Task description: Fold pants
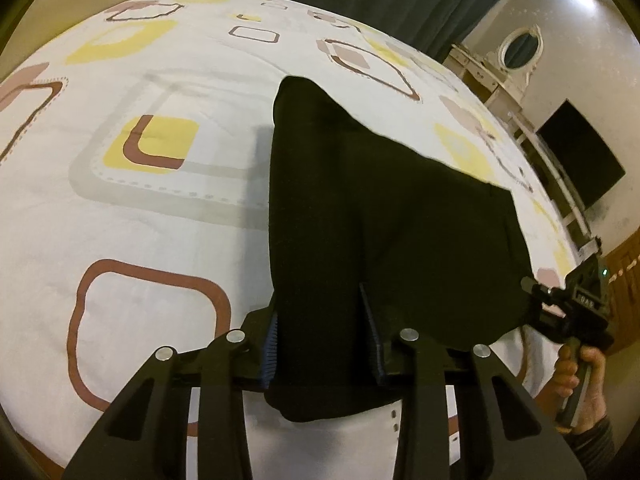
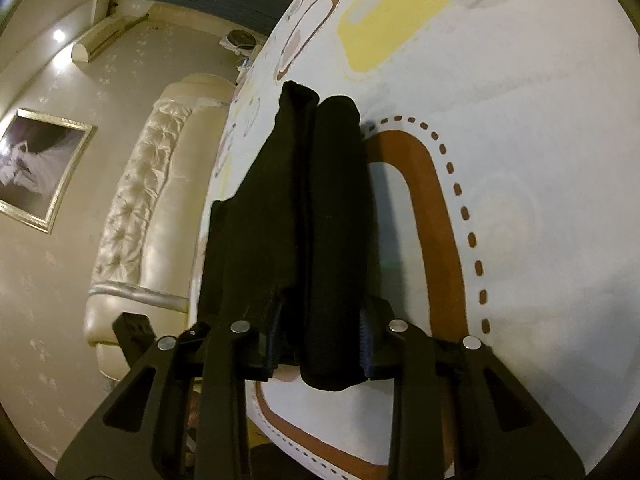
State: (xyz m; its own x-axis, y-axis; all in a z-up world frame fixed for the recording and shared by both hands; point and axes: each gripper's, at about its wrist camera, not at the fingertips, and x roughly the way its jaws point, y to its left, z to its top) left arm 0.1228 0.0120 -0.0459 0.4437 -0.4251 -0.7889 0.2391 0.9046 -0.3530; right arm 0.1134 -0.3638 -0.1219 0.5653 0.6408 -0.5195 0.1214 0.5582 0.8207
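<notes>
- left gripper (image 1: 324,344): jaws clamped on a bunched edge of the black pants (image 1: 384,208), fabric fills the gap between the pads and a tail hangs below them
- pants run from that grip out over the bed (image 1: 132,220), far end lying on the patterned cover, near edge held up between both grippers
- right gripper (image 2: 320,340): also closed on the pants (image 2: 316,208), thick rolled bundle between the pads; in the left wrist view it sits at the pants' right corner (image 1: 560,304) with a hand (image 1: 580,384) on its handle
- risk: the two grips hold uneven amounts of cloth, right side is a fat roll, left is a flatter bunch; pull them apart and the thinner side likely slips first
- risk: layers look doubled in the right grip, so the fold could land with a twisted or offset leg
- risk: far end only rests on the cover; a fast lift would drag it and wrinkle the fold line
- can't tell which end is the waistband, fabric too dark
</notes>
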